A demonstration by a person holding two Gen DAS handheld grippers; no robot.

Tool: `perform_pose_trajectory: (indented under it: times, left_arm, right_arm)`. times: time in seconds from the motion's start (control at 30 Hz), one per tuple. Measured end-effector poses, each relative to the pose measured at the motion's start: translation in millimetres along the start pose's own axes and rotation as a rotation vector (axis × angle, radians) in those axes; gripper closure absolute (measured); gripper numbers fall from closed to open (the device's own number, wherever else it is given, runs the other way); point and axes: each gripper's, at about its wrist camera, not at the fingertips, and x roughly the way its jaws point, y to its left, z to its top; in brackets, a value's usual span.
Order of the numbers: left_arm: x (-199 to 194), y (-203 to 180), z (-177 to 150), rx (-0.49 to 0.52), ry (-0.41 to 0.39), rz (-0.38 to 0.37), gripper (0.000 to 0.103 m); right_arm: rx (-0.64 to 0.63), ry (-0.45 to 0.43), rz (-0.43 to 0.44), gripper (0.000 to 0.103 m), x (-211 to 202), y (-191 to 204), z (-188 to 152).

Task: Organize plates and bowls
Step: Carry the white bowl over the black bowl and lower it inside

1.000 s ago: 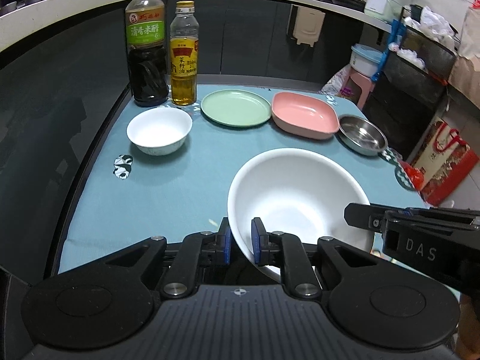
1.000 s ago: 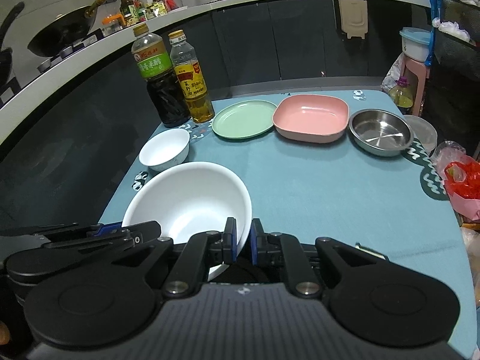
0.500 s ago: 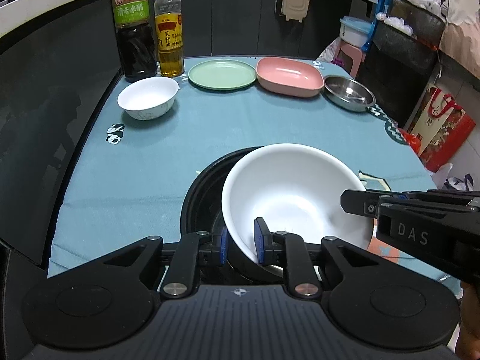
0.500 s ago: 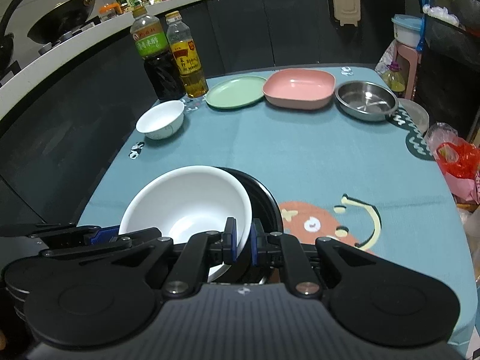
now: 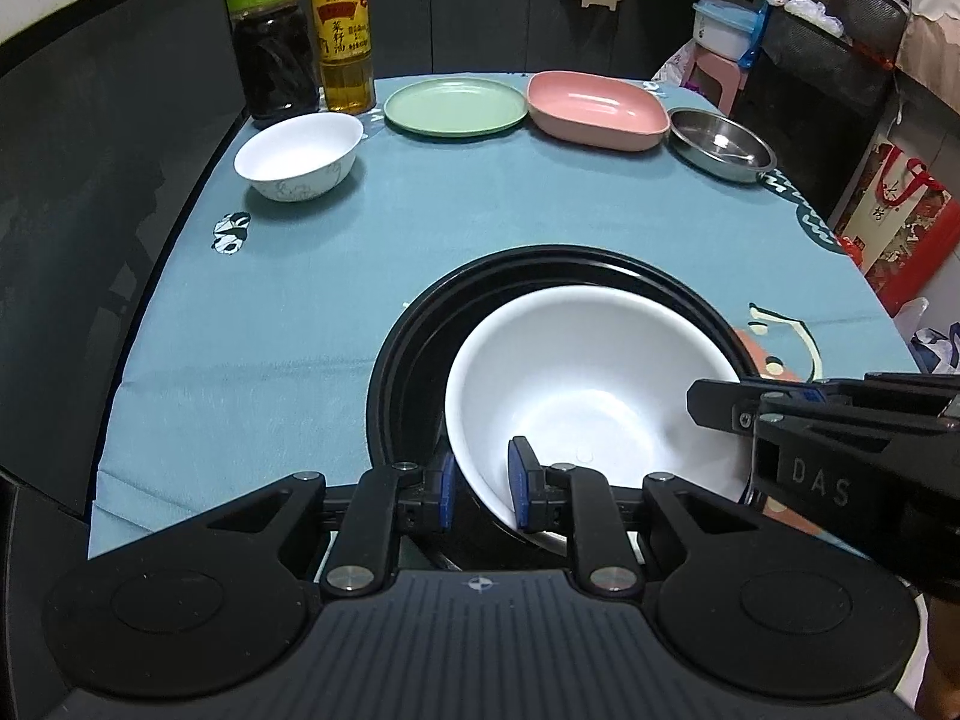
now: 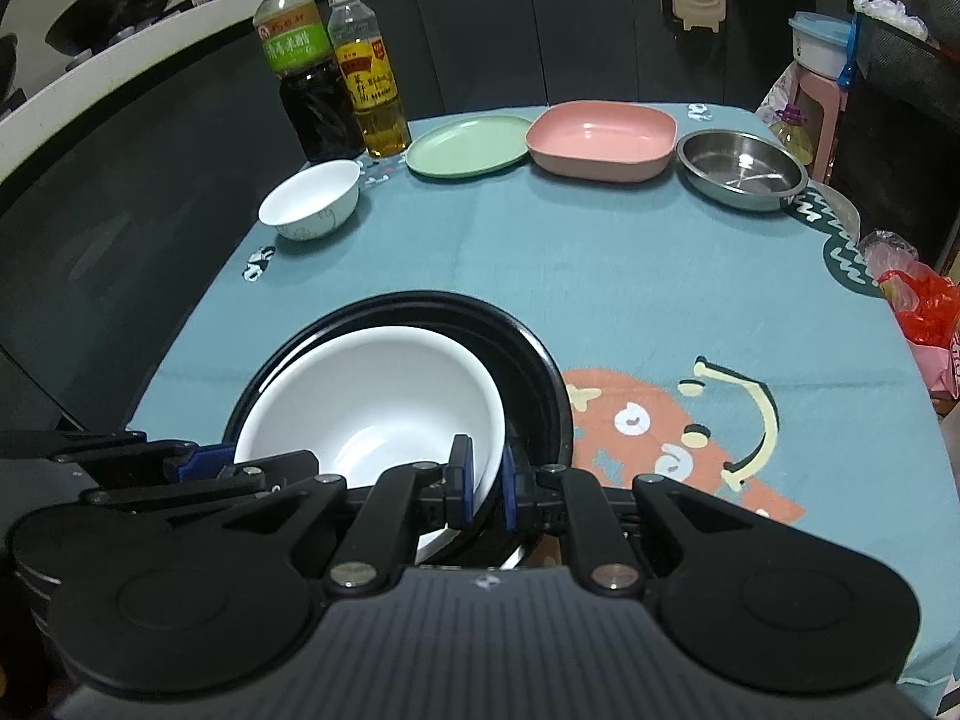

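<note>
White bowl (image 5: 591,384) seated inside black bowl (image 5: 420,324) at near edge of table (image 5: 288,312), offset toward its right wall. Left gripper (image 5: 478,492) placed over white bowl's near-left rim; jaws just eased apart, rim between pads, left pad seen clear of wall. Right gripper (image 6: 485,491) pinched on white bowl's near-right rim. Small bowl (image 5: 299,155), green plate (image 5: 456,106), pink dish (image 5: 597,110), steel bowl (image 5: 720,144) ranged along far side.

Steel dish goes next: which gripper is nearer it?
Right. The right gripper grips the big white bowl's rim on the steel dish's side; the left gripper, jaws just opening around the opposite rim, sits farther.
</note>
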Motion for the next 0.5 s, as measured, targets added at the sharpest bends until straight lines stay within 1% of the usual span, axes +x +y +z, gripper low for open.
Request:
perform_pose_trajectory:
  times: [0.5]
  left_arm:
    - [8.1, 1.3, 2.2, 0.005, 0.008, 0.018, 0.087]
  right_arm:
    - [0.008, 0.002, -0.009, 0.092, 8.9, -0.6, 0.6]
